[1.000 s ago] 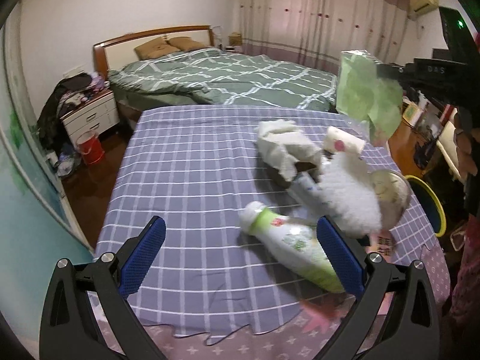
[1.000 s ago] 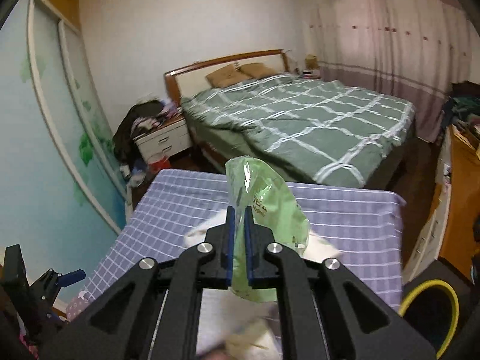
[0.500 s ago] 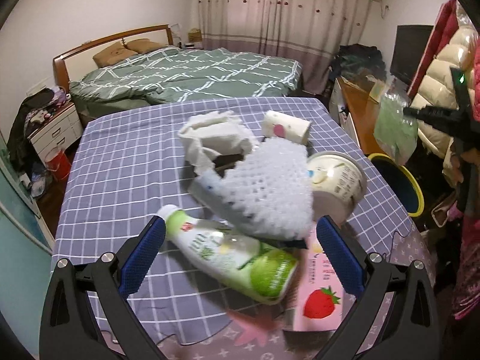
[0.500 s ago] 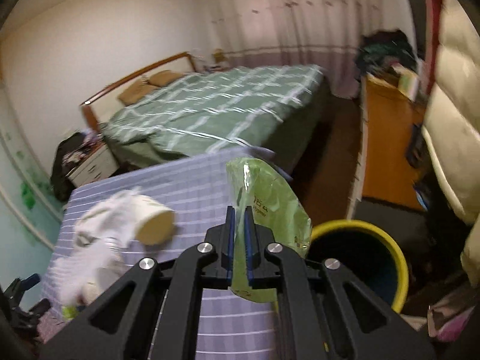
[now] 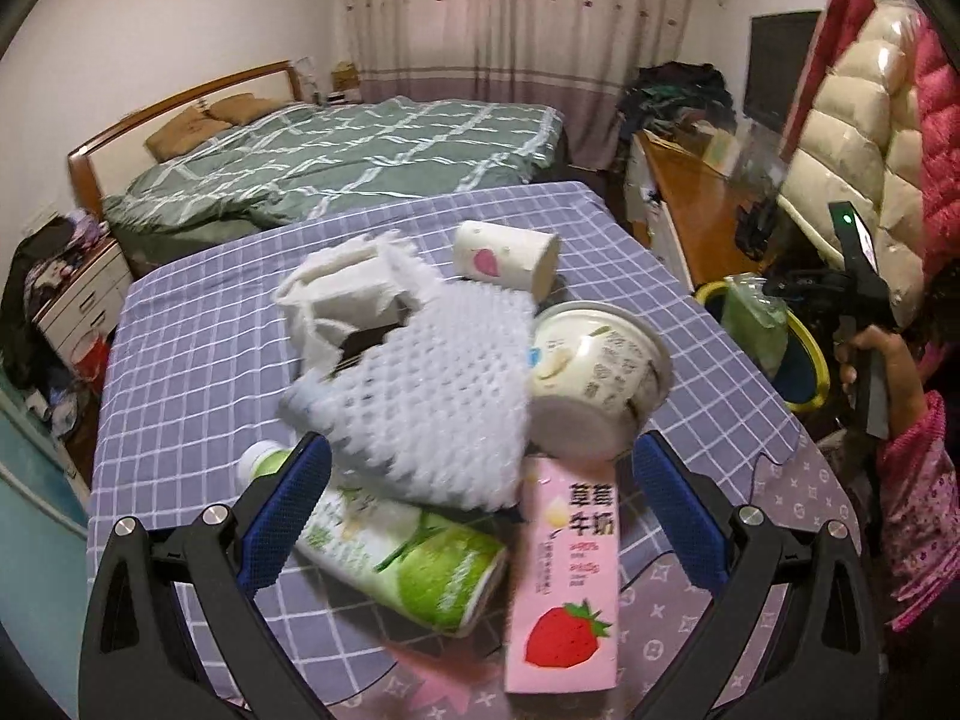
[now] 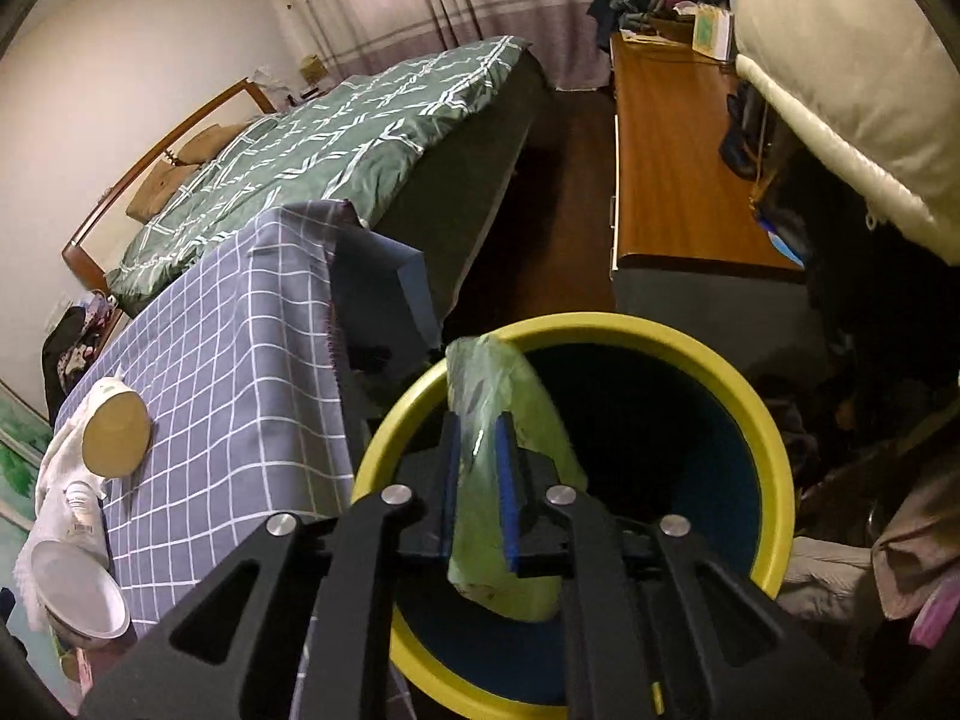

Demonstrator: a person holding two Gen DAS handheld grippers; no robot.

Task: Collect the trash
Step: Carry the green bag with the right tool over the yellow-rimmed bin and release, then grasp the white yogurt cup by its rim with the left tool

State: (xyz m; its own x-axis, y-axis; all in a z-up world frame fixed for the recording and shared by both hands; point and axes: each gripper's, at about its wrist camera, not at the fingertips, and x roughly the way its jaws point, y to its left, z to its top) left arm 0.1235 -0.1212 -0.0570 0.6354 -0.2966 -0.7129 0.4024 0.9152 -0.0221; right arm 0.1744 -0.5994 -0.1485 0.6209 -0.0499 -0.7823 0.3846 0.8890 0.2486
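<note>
R gripper [image 6: 478, 501] clamped on green plastic bag [image 6: 504, 480], pads pinching it w/ narrow gap; bag hangs over mouth of yellow-rimmed bin [image 6: 774, 450], beside table; L gripper [image 5: 480, 510] spread wide, empty, above trash pile on table [image 5: 198, 372]: foam net [image 5: 432, 396], green bottle [image 5: 408, 558], strawberry milk carton [image 5: 564, 576], cup [image 5: 594, 378].

A bed [image 5: 336, 162] with green checked bedding and a wooden headboard [image 5: 180, 102] is seen beyond a table covered by a purple grid-patterned cloth [image 5: 198, 348], with striped curtains [image 5: 510, 18], a wooden desk [image 6: 672, 162], a white nightstand [image 5: 78, 300] and hanging padded coats [image 5: 870, 138] noted around it.
</note>
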